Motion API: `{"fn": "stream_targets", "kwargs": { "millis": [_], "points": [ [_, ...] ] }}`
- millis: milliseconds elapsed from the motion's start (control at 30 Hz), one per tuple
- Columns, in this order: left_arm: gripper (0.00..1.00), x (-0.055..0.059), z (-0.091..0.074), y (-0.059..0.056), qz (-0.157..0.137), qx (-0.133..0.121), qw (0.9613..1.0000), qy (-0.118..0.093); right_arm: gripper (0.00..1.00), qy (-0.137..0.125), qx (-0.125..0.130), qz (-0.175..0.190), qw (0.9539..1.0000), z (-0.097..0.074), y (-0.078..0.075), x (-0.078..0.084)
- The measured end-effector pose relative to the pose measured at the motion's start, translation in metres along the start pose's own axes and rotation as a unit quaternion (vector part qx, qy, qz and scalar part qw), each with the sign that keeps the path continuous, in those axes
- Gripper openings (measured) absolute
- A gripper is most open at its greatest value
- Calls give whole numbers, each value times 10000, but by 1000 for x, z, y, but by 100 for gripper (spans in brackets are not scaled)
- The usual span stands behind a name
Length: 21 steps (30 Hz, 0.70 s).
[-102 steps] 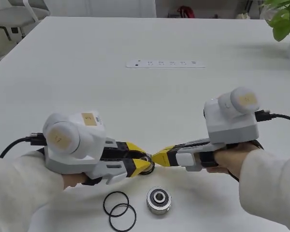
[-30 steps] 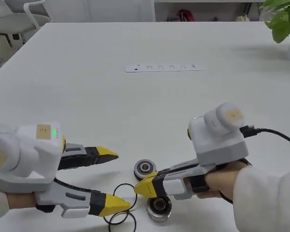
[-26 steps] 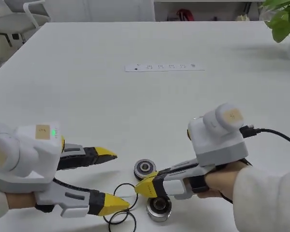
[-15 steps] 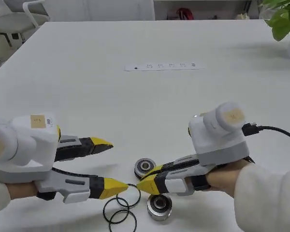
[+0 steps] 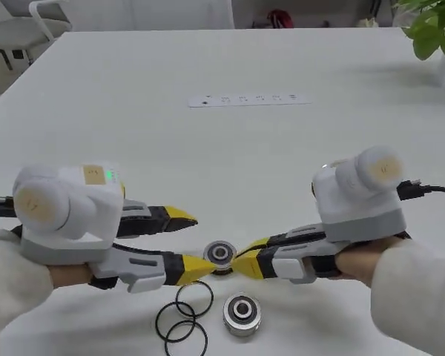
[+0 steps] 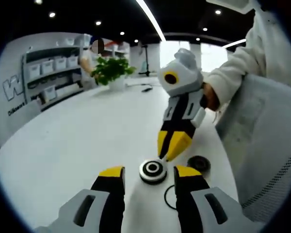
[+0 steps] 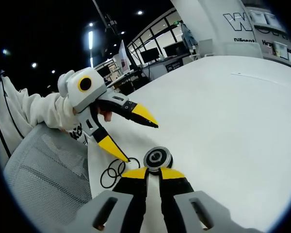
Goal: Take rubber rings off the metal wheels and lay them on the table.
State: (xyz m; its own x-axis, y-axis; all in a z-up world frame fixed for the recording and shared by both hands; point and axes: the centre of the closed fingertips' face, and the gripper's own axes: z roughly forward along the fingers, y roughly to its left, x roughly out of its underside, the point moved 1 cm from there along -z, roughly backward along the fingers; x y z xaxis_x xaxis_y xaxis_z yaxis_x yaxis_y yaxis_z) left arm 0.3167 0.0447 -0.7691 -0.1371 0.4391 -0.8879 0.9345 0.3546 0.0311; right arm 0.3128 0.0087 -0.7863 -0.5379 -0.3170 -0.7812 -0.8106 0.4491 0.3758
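The left gripper's (image 5: 191, 243) fingers (image 5: 179, 216) stand wide apart and hold nothing. Just ahead of their yellow tips, a metal wheel (image 5: 220, 253) lies flat near the table's (image 5: 208, 156) near edge. The right gripper's (image 5: 242, 264) fingers (image 7: 136, 173) are pressed nearly together (only a thin slit between them), and their tips touch that wheel's rim from the opposite side. Whether they pinch a ring there I cannot tell. Closer to the near edge lie a second wheel (image 5: 242, 313) and, just beside it, three loose, overlapping rubber rings (image 5: 185, 320). A power strip (image 5: 248, 99) lies towards the far edge.
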Motion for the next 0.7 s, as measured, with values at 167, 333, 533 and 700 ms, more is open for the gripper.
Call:
{"fn": "stream_targets", "kwargs": {
  "millis": [167, 333, 533, 700],
  "points": [
    [34, 3, 10, -4, 198, 23, 9997, 127, 13, -40, 123, -49, 9999, 0, -7, -1],
    [27, 10, 15, -6, 310, 57, 9991, 293, 20, 139, 136, -251, 9995, 5, -8, 10],
    [21, 6, 13, 2, 22, -39, 9999, 162, 23, 133, 157, -602, 9980, 10, -7, 9],
    [15, 10, 14, 5, -145, -108, 9996, 194, 22, 158, 151, -814, 9964, 14, -6, 9]
  ]
}}
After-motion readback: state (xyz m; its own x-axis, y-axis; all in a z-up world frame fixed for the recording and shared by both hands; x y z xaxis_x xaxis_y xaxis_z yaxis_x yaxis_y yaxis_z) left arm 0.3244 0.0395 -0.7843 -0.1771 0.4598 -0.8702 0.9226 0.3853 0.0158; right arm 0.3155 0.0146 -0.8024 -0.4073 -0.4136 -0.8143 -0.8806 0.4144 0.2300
